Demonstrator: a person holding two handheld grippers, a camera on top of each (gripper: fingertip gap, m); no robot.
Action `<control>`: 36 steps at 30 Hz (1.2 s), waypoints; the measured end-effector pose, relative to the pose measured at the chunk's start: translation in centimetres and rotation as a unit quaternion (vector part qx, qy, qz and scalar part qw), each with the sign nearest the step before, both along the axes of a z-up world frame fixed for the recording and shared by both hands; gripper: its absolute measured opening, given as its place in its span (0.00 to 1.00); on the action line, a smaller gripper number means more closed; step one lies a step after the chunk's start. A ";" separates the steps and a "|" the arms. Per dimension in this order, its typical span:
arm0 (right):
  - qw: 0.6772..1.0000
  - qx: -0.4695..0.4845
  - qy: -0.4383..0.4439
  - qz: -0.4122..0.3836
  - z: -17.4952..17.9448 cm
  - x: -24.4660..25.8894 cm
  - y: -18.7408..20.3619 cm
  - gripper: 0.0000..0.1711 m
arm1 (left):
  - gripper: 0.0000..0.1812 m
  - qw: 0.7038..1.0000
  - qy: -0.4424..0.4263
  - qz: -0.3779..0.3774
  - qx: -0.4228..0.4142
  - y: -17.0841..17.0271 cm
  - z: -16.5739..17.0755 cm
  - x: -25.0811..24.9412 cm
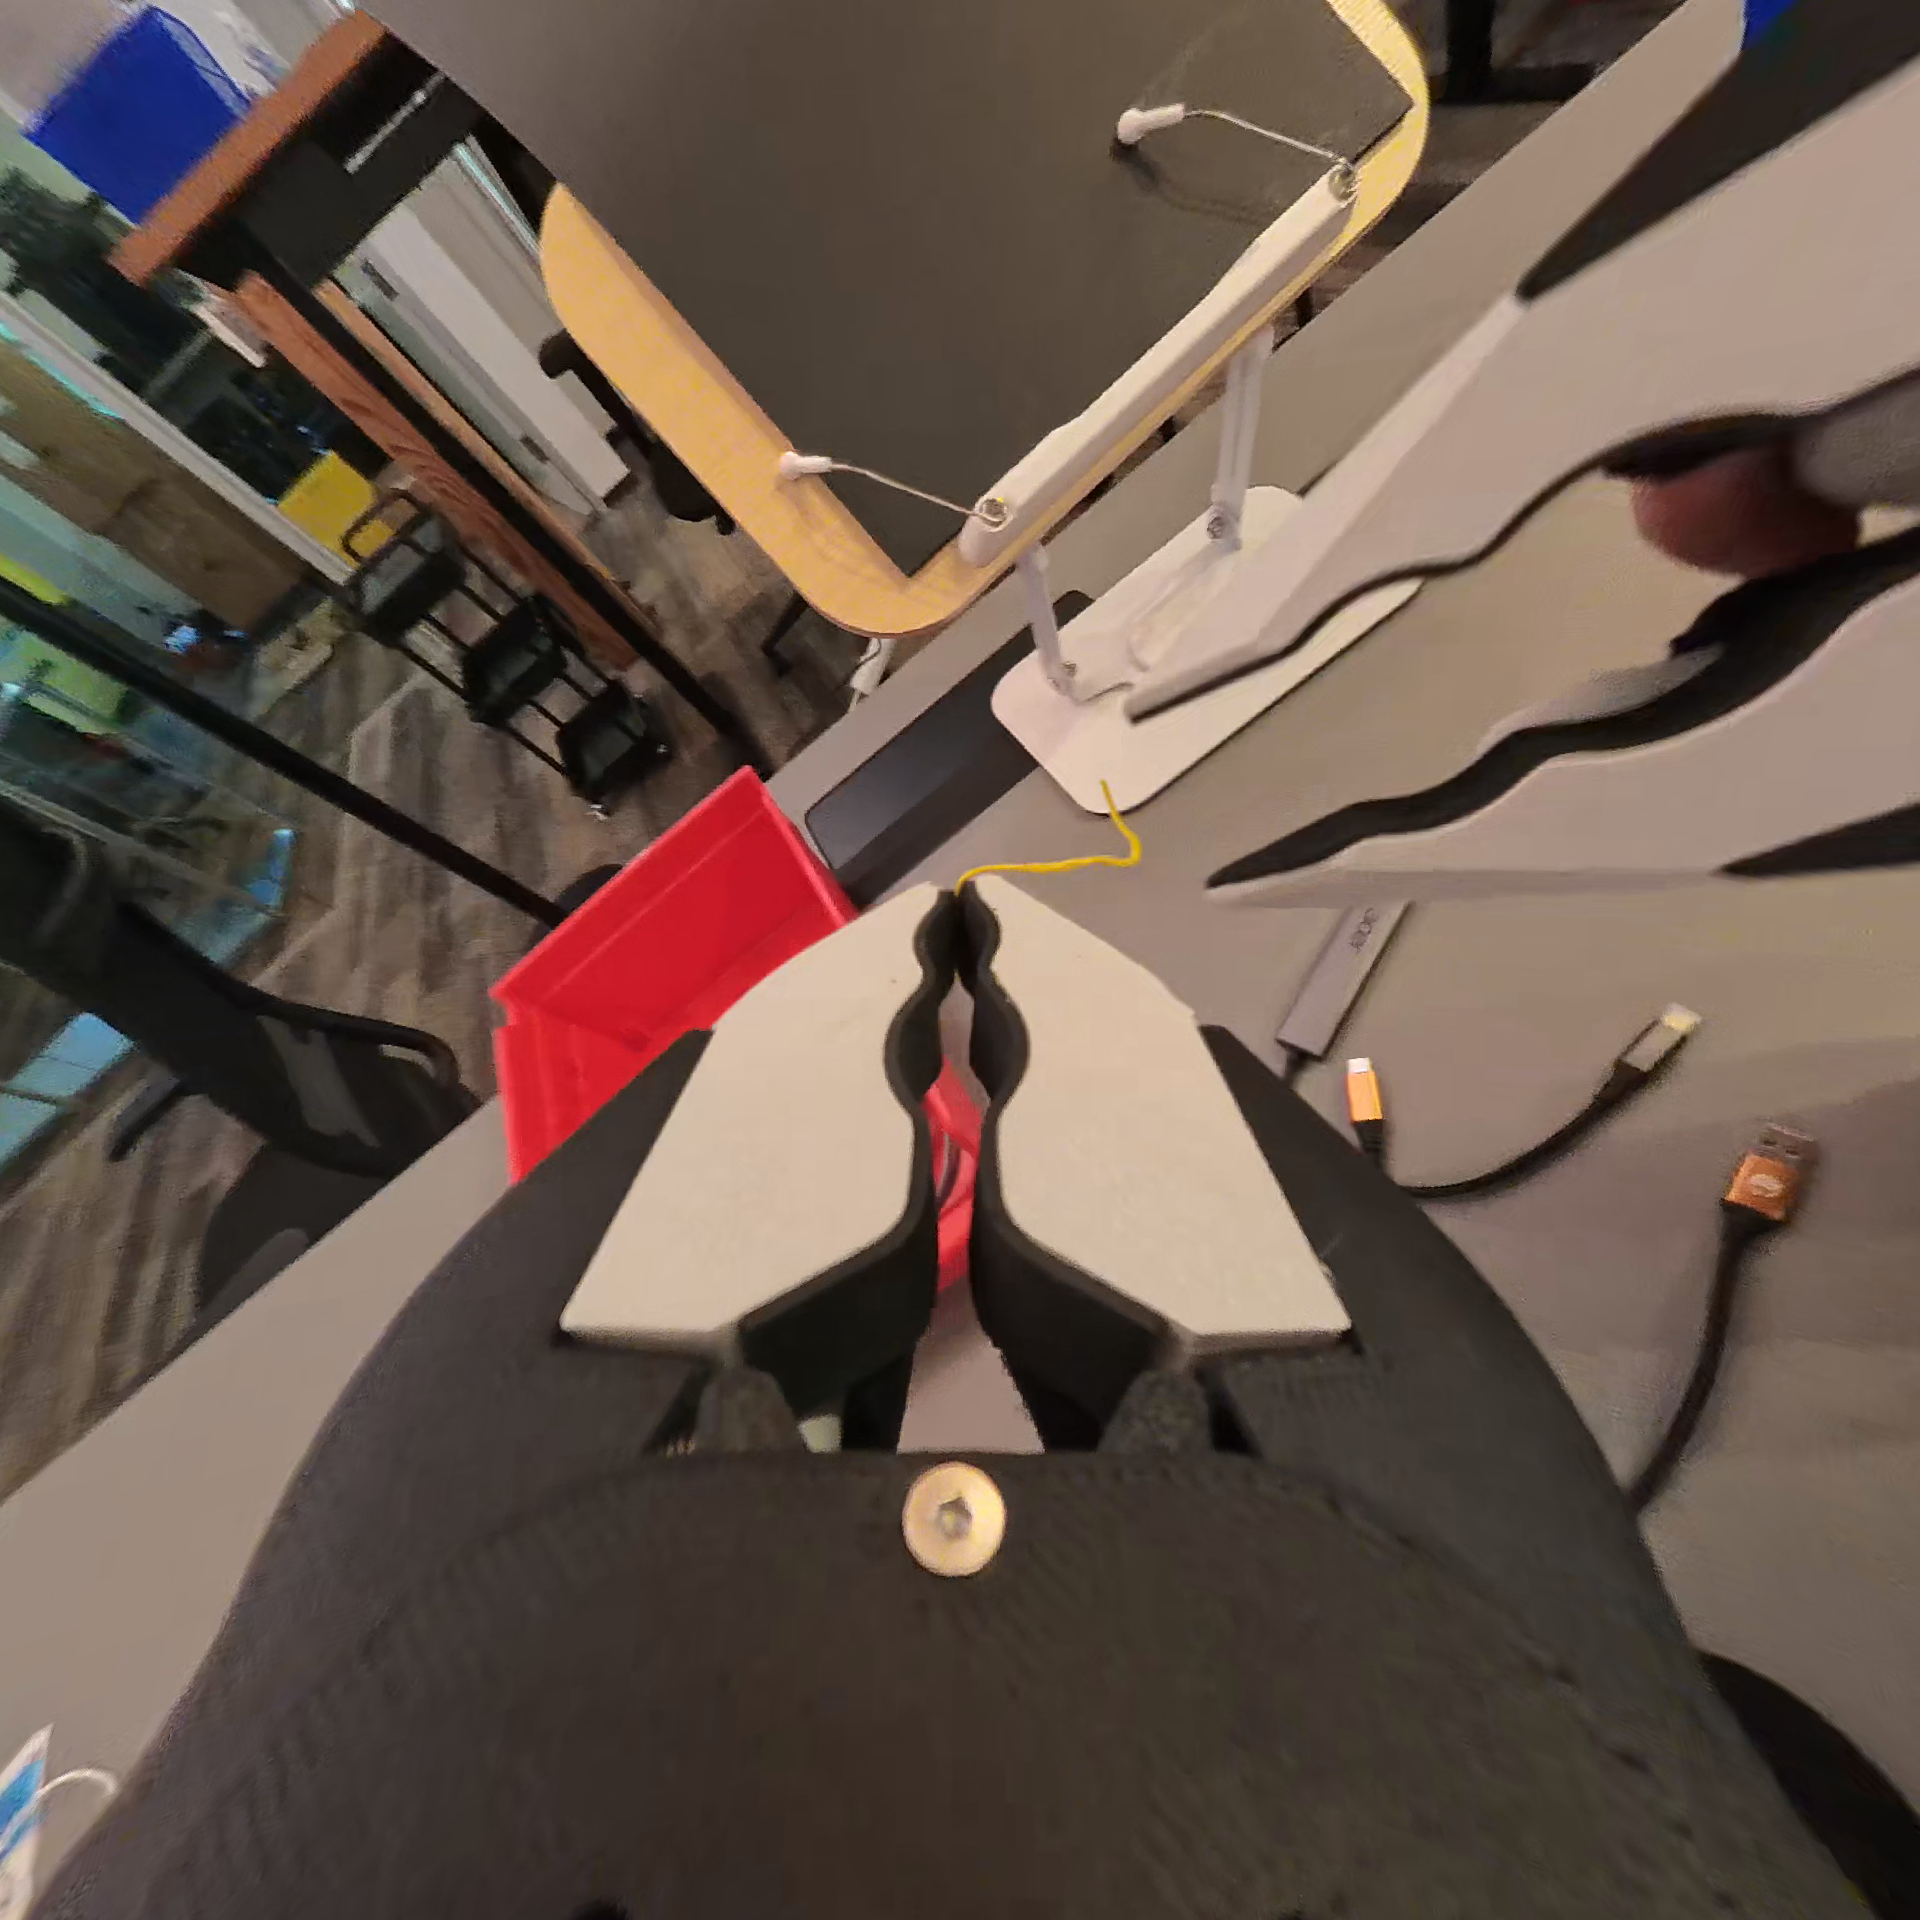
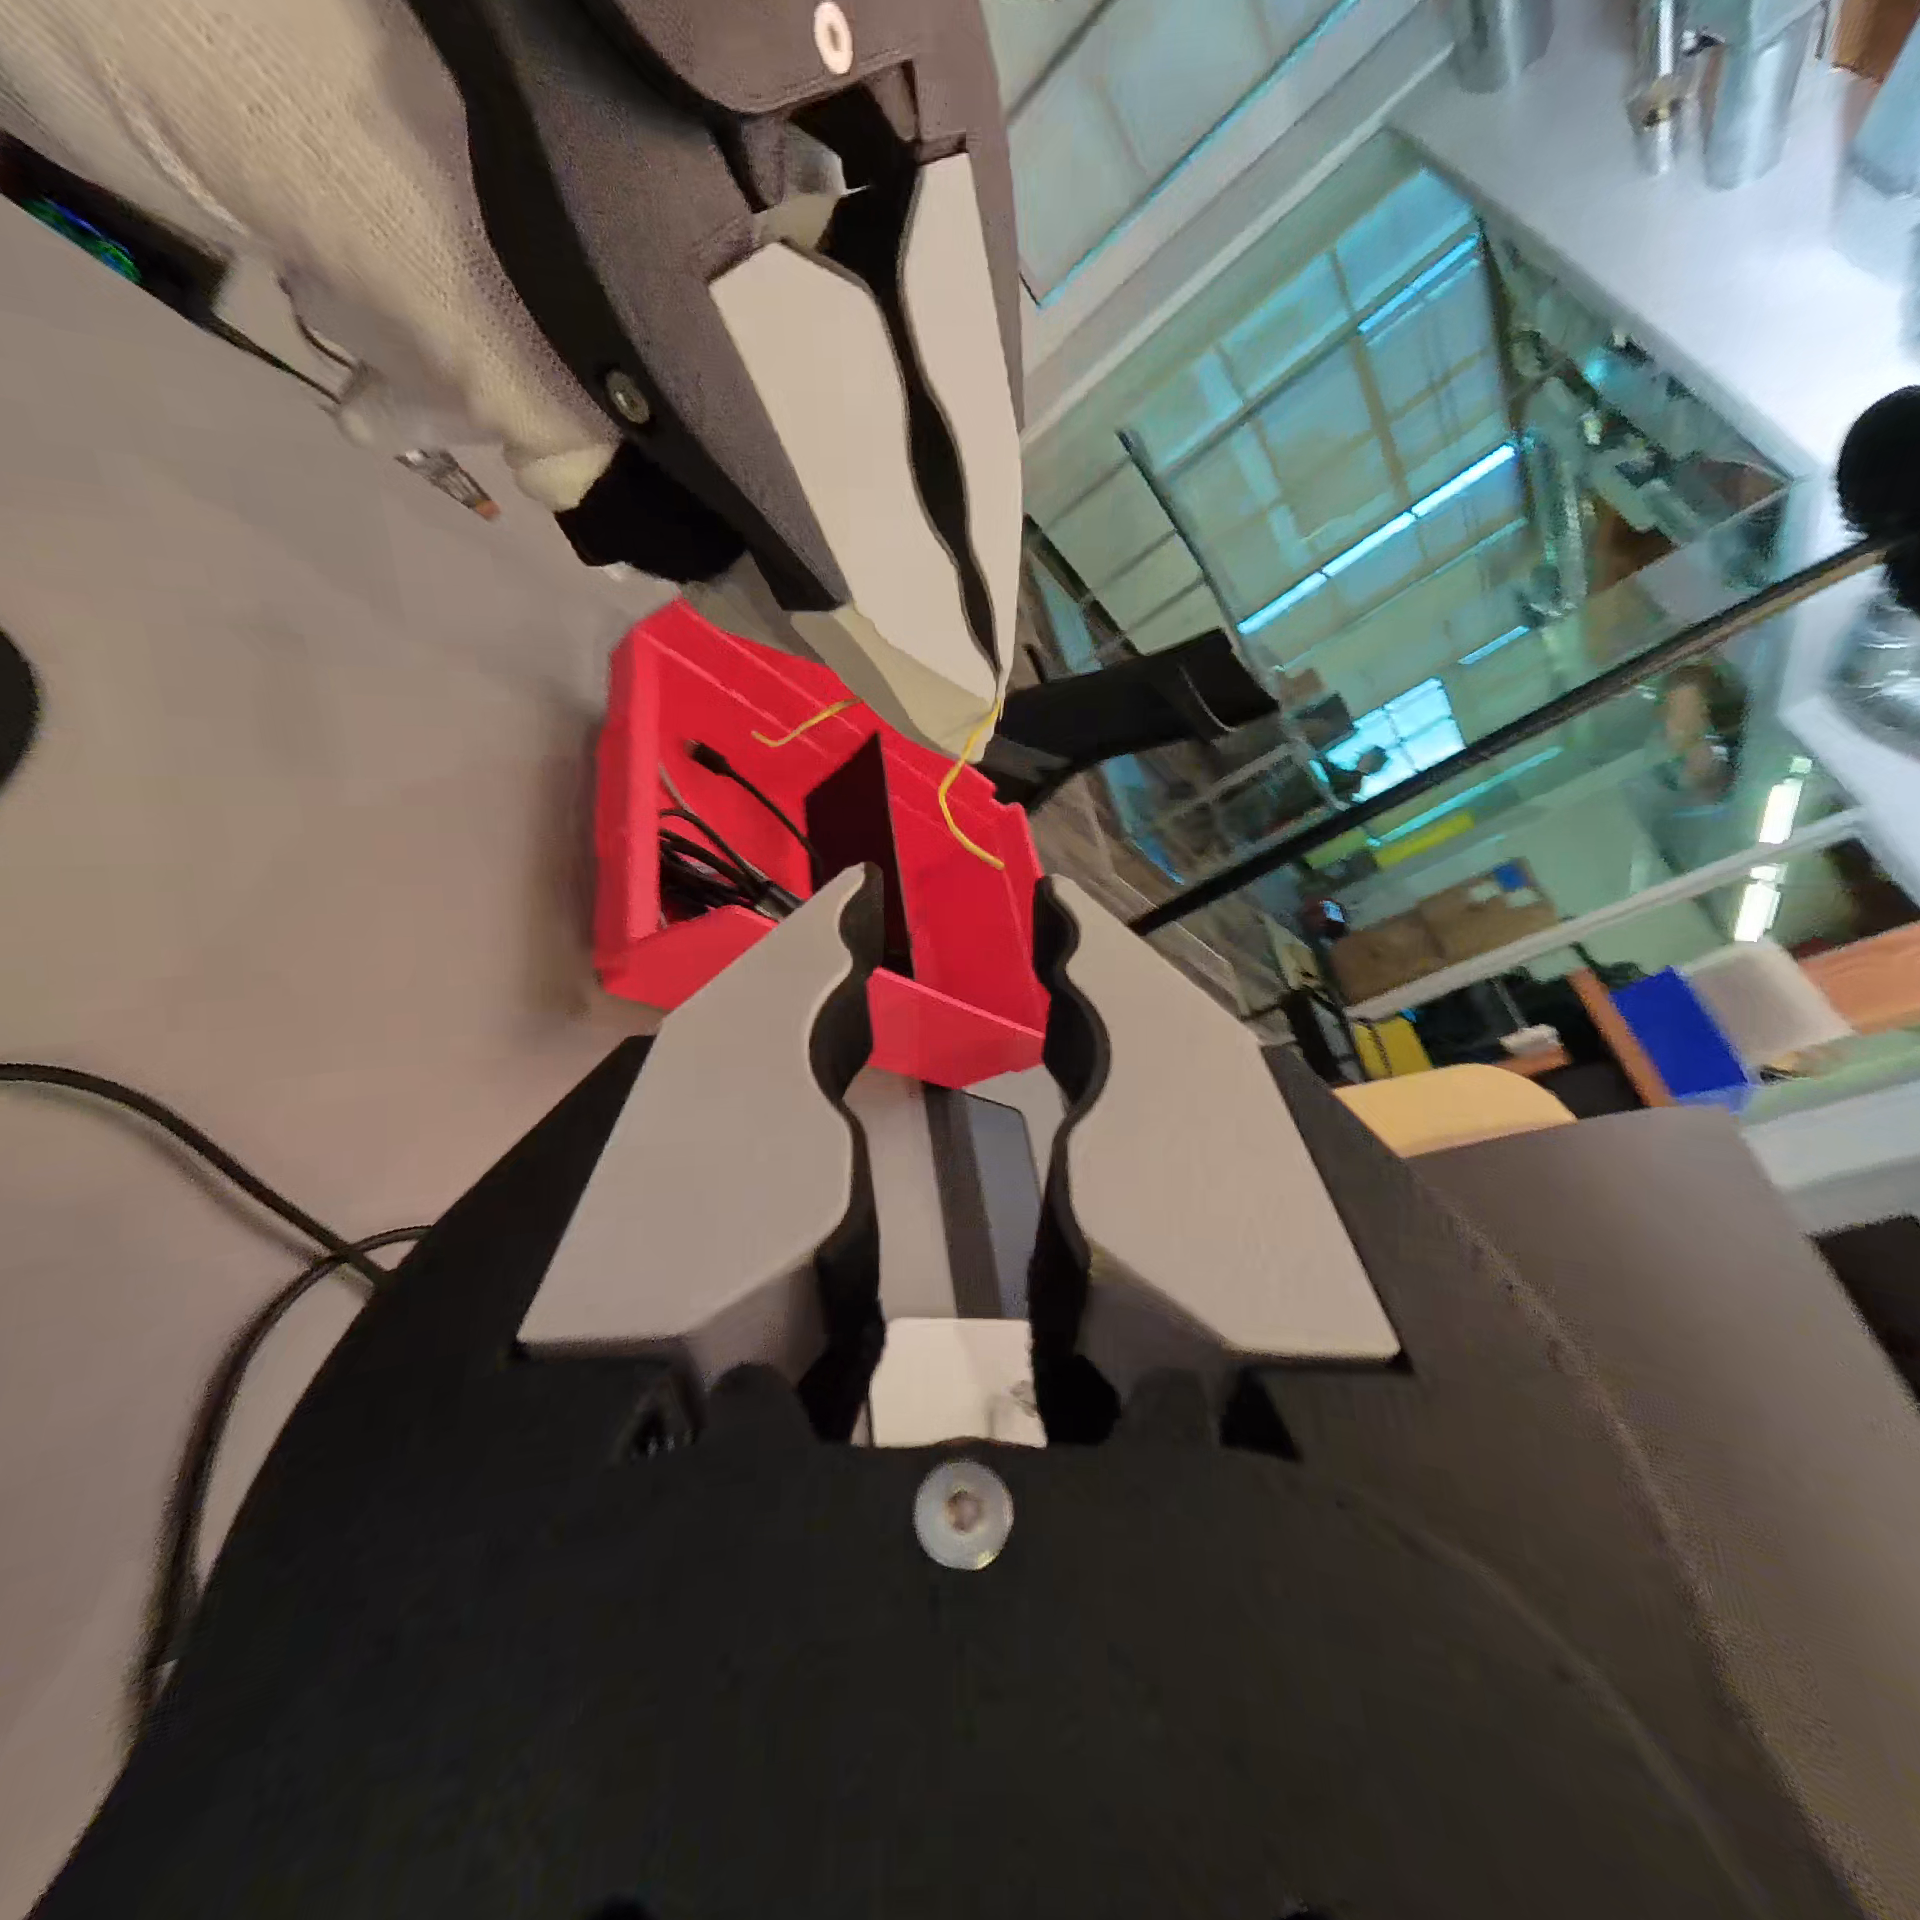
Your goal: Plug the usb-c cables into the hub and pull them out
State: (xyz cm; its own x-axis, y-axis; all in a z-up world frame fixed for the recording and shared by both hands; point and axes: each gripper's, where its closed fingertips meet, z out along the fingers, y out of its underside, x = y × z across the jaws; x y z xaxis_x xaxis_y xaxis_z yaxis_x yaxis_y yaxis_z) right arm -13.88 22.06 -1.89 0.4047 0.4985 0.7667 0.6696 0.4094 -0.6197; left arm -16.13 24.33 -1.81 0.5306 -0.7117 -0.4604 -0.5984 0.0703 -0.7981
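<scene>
The left gripper (image 1: pixel 961 902) is pinching a thin yellow wire (image 1: pixel 1081 854) between its closed tips, the wire curling away from them in a loose wavy line above the grey table (image 1: pixel 1558 1039); in the right wrist view the same strand is hanging from those tips over the bin. Just to the right, on the table, a black braided cable is lying in a curve, showing an orange-sleeved connector (image 1: pixel 1363 1093) at one end and a silver-tipped connector (image 1: pixel 1662 1039) at the other. Nearer the edge of that view, another black braided cable is ending in a copper-orange plug (image 1: pixel 1766 1174) with a metal shell. Just beyond the orange-sleeved connector, the hub (image 1: pixel 1345 977) is sitting flat on the table: a slim grey bar, unplugged from these cables, with a short dark lead at its near end. The right gripper (image 2: pixel 951 899) is standing open with nothing between its fingers, hovering above the table and pointing at the red bin (image 2: pixel 935 1029). Inside the bin, a black divider (image 2: pixel 862 831) is parting a bundle of black cords (image 2: pixel 717 862) from the emptier side. Farther off, a white lamp stand (image 1: pixel 1101 717) is resting on the table.
</scene>
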 end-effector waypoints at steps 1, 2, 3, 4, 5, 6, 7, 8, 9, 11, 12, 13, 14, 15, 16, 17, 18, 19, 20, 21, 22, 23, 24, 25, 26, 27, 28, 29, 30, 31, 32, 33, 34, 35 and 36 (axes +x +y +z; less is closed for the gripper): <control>1.000 -0.016 0.013 0.019 0.2 0.2 -0.3 0.15 | 0.00 1.000 0.004 -0.002 0.008 0.0 0.2 0.0; 0.998 -0.035 0.028 0.038 0.5 0.4 -0.6 0.15 | 0.00 1.000 0.008 0.003 0.022 0.1 0.6 -0.1; 0.997 -0.048 0.043 0.045 0.8 0.7 -0.7 0.16 | 0.00 0.999 0.018 0.009 0.035 0.2 0.8 -0.1; 0.996 -0.050 0.053 0.049 1.3 1.0 -0.8 0.16 | 0.00 0.998 0.031 0.011 0.045 0.3 0.9 -0.1; 0.997 -0.040 0.050 0.050 1.6 1.3 -0.9 0.16 | 0.00 0.998 0.041 0.013 0.055 0.3 1.0 0.0; 0.998 -0.016 0.036 0.044 1.8 1.5 -0.9 0.15 | 0.00 0.997 0.048 0.014 0.061 0.3 1.1 0.1; 0.999 0.010 0.017 0.038 1.9 1.6 -1.0 0.14 | 0.00 0.996 0.058 0.011 0.064 0.1 1.1 0.3; 0.999 0.029 -0.005 0.034 1.8 1.5 -1.1 0.13 | 0.00 0.995 0.068 0.007 0.070 -0.1 1.1 0.6; 0.998 0.047 -0.027 0.028 1.6 1.3 -1.1 0.12 | 0.00 0.994 0.078 -0.003 0.082 -0.4 1.2 1.0; 0.995 0.077 -0.067 0.015 1.1 1.1 -1.0 0.12 | 0.00 0.989 0.104 -0.011 0.104 -0.9 1.1 1.6; 0.993 0.078 -0.083 0.016 0.6 0.8 -1.0 0.11 | 0.00 0.986 0.116 -0.009 0.116 -1.0 1.2 1.7; 0.992 0.083 -0.091 0.011 0.4 0.8 -0.9 0.11 | 0.00 0.984 0.126 -0.012 0.125 -1.3 1.2 2.0; 0.991 0.087 -0.101 0.001 0.3 1.0 -0.6 0.08 | 0.00 0.982 0.132 -0.015 0.131 -1.5 1.3 2.2; 0.990 0.087 -0.114 -0.005 0.0 1.1 -0.4 0.05 | 0.00 0.981 0.134 -0.019 0.136 -1.8 1.4 2.4; 0.989 0.089 -0.119 -0.008 -0.1 1.3 -0.3 0.02 | 0.00 0.980 0.137 -0.026 0.139 -2.0 1.4 2.6; 0.989 0.087 -0.118 -0.006 -0.1 1.3 -0.3 0.00 | 0.00 0.979 0.140 -0.026 0.143 -2.1 1.5 2.7; 0.990 0.075 -0.115 -0.005 -0.3 1.4 -0.3 0.00 | 0.00 0.979 0.142 -0.026 0.147 -2.2 1.6 2.7; 0.992 0.058 -0.108 -0.008 -0.5 1.5 -0.2 0.00 | 0.00 0.978 0.141 -0.029 0.148 -2.3 1.6 2.9; 0.996 0.032 -0.082 -0.023 -0.4 1.8 0.2 0.00 | 0.00 0.978 0.135 -0.027 0.154 -2.4 1.8 3.0; 0.999 -0.001 -0.033 -0.039 0.0 2.2 0.8 0.00 | 0.00 0.979 0.127 -0.025 0.159 -2.5 2.0 3.1; 0.998 -0.043 0.035 -0.036 0.4 2.3 1.0 0.00 | 0.00 0.979 0.120 -0.021 0.163 -2.6 2.1 3.2; 0.988 -0.104 0.109 -0.014 0.6 2.0 1.0 0.00 | 0.00 0.979 0.114 -0.014 0.168 -2.7 2.1 3.3; 0.971 -0.164 0.172 0.014 0.5 1.7 0.9 0.00 | 0.00 0.978 0.109 -0.003 0.176 -2.6 2.3 3.2; 0.954 -0.204 0.219 0.032 0.6 1.6 0.9 0.00 | 0.00 0.977 0.108 0.011 0.181 -2.4 2.3 3.1; 0.938 -0.234 0.253 0.046 0.6 1.4 0.8 0.00 | 0.00 0.977 0.105 0.028 0.185 -2.1 2.3 2.9; 0.924 -0.259 0.277 0.055 0.5 1.2 0.8 0.00 | 0.00 0.976 0.099 0.039 0.189 -1.8 2.3 2.7; 0.920 -0.264 0.285 0.051 0.4 1.2 0.9 0.00 | 0.00 0.976 0.093 0.046 0.190 -1.6 2.2 2.7; 0.921 -0.266 0.280 0.046 0.2 1.0 0.9 0.00 | 0.00 0.977 0.089 0.054 0.186 -1.3 2.1 2.6; 0.919 -0.276 0.276 0.051 -0.1 0.5 0.7 0.00 | 0.00 0.978 0.083 0.060 0.184 -1.1 2.2 2.4; 0.917 -0.286 0.270 0.057 -0.3 0.1 0.4 0.00 | 0.00 0.979 0.074 0.065 0.179 -0.8 2.3 2.3; 0.916 -0.297 0.261 0.062 -0.7 -0.4 0.2 0.00 | 0.00 0.981 0.068 0.067 0.166 -0.5 2.2 2.1; 0.914 -0.299 0.267 0.067 -0.6 -0.6 0.0 0.00 | 0.00 0.983 0.063 0.072 0.159 -0.2 2.1 2.0; 0.910 -0.301 0.274 0.077 -0.3 -0.7 -0.1 0.00 | 0.00 0.983 0.061 0.073 0.159 0.0 2.1 1.9; 0.906 -0.308 0.277 0.090 -0.2 -0.8 -0.3 0.00 | 0.00 0.983 0.059 0.070 0.156 0.1 2.0 1.9; 0.901 -0.315 0.281 0.101 0.1 -0.8 -0.4 0.10 | 0.00 0.985 0.055 0.066 0.149 0.1 1.9 1.9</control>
State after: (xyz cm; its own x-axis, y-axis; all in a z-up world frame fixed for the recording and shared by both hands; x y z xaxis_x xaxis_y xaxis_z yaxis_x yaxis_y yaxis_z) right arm -14.66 21.68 -1.83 0.4934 0.8698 0.0083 0.1299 -0.0643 -0.9894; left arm -14.27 24.48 0.10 0.5442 -0.4639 -0.6990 -0.7000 0.2081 -0.6832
